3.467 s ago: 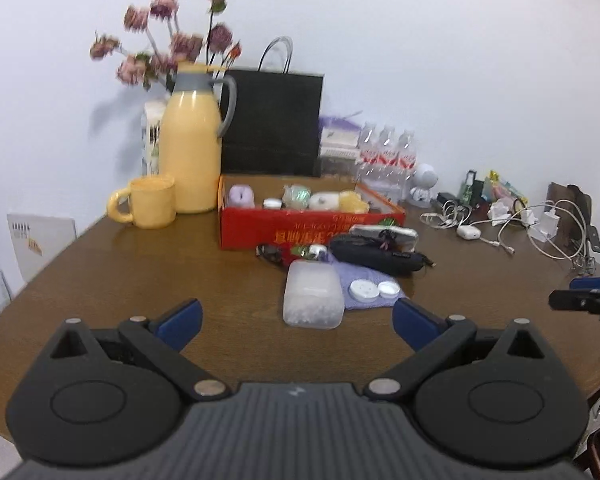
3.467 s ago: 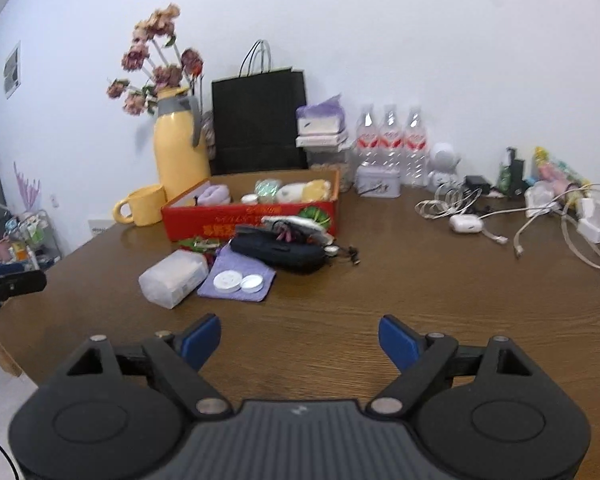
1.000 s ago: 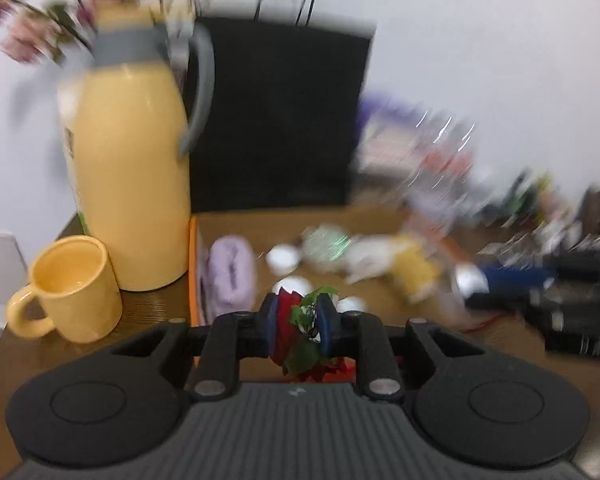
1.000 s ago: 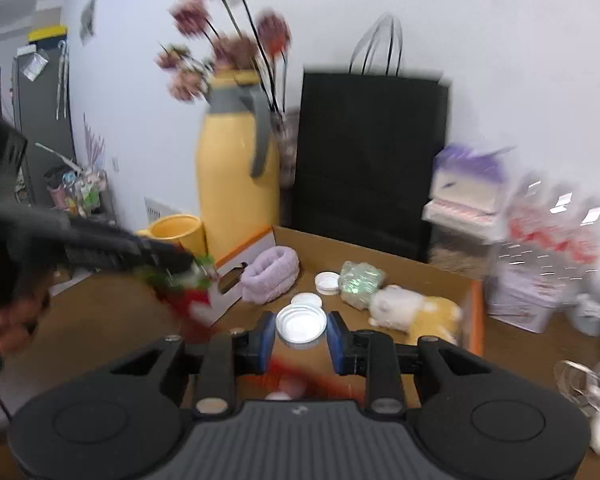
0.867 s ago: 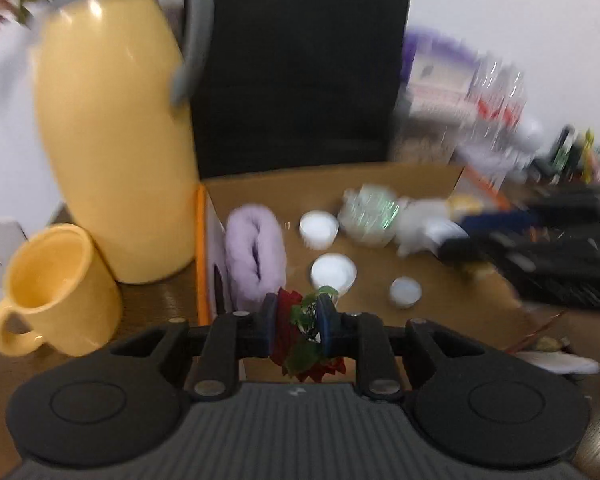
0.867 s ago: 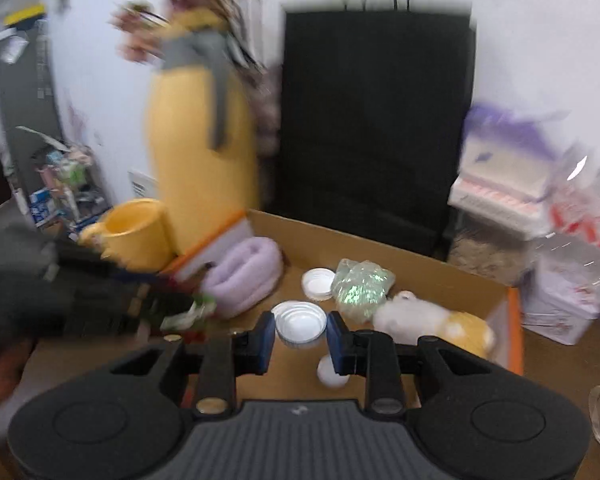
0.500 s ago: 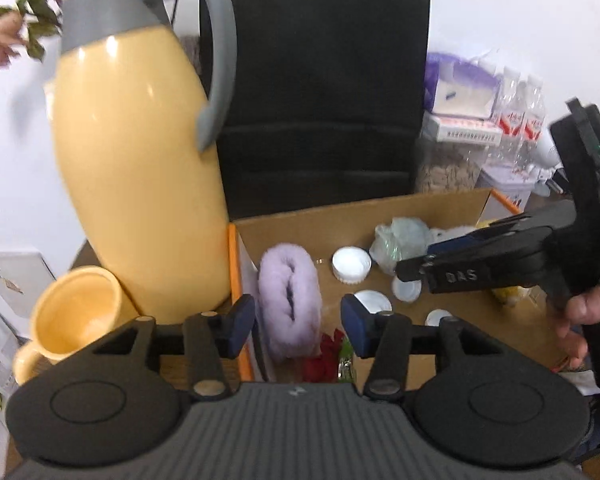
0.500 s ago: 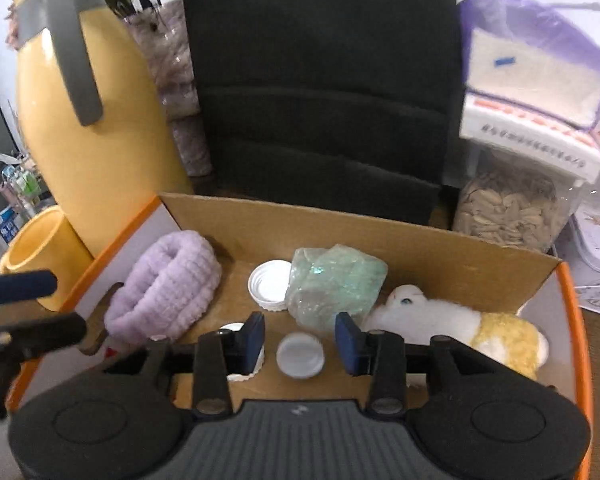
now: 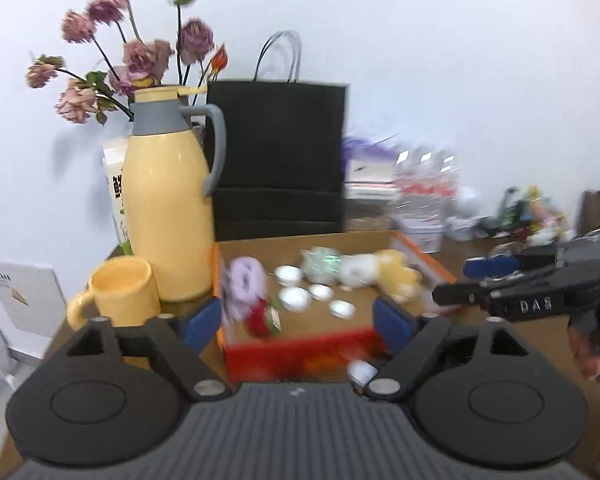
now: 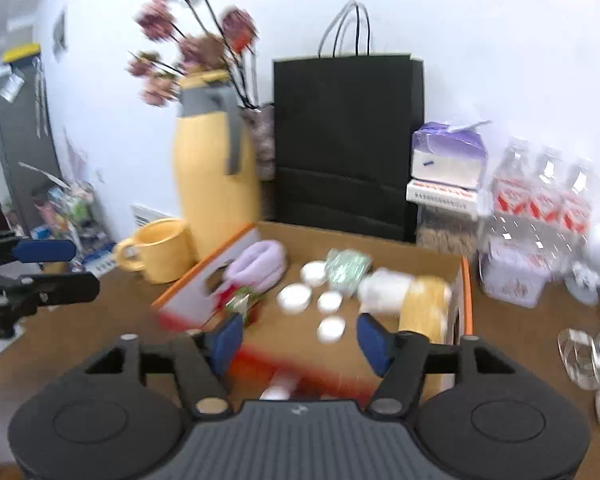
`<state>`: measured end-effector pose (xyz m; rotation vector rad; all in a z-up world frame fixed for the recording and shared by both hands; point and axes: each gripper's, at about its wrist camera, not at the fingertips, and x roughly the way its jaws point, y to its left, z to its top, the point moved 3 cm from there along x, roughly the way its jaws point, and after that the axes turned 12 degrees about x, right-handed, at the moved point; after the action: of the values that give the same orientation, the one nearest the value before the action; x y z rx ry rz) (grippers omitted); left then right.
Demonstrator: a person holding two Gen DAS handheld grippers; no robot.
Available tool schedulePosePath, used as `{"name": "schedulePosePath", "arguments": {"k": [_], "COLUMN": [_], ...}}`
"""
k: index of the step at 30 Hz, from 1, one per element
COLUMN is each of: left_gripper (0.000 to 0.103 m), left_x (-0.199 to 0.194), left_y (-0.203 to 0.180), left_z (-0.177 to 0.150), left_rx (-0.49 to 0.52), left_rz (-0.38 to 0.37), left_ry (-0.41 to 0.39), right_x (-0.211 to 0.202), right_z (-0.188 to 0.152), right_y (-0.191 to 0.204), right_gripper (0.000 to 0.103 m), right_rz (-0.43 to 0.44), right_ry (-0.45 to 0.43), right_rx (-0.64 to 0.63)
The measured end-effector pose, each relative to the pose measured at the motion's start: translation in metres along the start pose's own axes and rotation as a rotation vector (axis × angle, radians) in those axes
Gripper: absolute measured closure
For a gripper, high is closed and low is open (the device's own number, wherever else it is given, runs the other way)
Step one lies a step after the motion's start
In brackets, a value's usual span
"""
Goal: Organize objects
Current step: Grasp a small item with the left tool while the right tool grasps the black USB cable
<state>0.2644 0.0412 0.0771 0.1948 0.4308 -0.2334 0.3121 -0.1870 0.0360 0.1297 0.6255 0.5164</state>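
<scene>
Small red artificial flower with green leaves (image 9: 260, 317) lying inside the shallow orange-edged cardboard box (image 9: 420, 258), at its near left corner, beyond the left gripper (image 9: 296, 322); jaws opening, nothing between them. Right gripper (image 10: 300, 340) likewise opening, empty. Also in the box: lilac fluffy band (image 9: 242, 284), white round lids (image 9: 296, 296), crinkled greenish packet (image 9: 322, 264), white-and-yellow plush toy (image 9: 380, 270). Flower's axis too blurred to tell.

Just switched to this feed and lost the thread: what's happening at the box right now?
A person holds both grippers in front of the open cardboard box. The left gripper and right gripper are opening, and neither has anything between its pads. The red artificial flower and the white lids lie inside the box beside the purple scrunchie, so both look freshly dropped off.
</scene>
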Motion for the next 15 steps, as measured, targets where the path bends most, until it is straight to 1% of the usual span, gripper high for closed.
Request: {"name": "schedulePosePath", "arguments": {"k": [1,4,6,7,8,9,11,15], "left_gripper": [0.011,0.005,0.004,0.004,0.004,0.004,0.004,0.004], "left_x": [-0.021,-0.076,-0.103,-0.116,-0.125,-0.134,-0.147,-0.162], "left_y": [-0.007,-0.026,-0.034,-0.039,-0.043,-0.047,-0.056,-0.069], "left_z": [-0.009,-0.031,-0.043,-0.050,-0.055,-0.061,-0.071,-0.079], "left_rx": [0.013,0.091,0.115,0.125,0.131,0.136,0.161,0.182], "left_rz": [-0.001,0.039,0.059,0.054,0.048,0.043,0.033,0.013], "left_ry": [-0.025,-0.080,-0.091,-0.088,-0.083,-0.080,-0.069,-0.081], "right_x": [0.000,-0.058,-0.094,-0.108,-0.139,-0.139,-0.163,-0.206], "right_z": [0.000,-0.050,-0.082,-0.095,-0.118,-0.118,-0.132,-0.144], "right_y": [0.000,0.010,0.015,0.017,0.018,0.018,0.018,0.018], "right_gripper": [0.034,0.026,0.023,0.023,0.023,0.022,0.021,0.016], "right_rz": [0.000,0.021,0.017,0.016,0.003,0.003,-0.014,-0.092], "right_ry": [0.000,-0.028,-0.034,-0.033,-0.030,-0.030,-0.044,-0.114], "right_rx": [0.000,-0.032,-0.054,-0.058,-0.043,-0.043,-0.036,-0.036]}}
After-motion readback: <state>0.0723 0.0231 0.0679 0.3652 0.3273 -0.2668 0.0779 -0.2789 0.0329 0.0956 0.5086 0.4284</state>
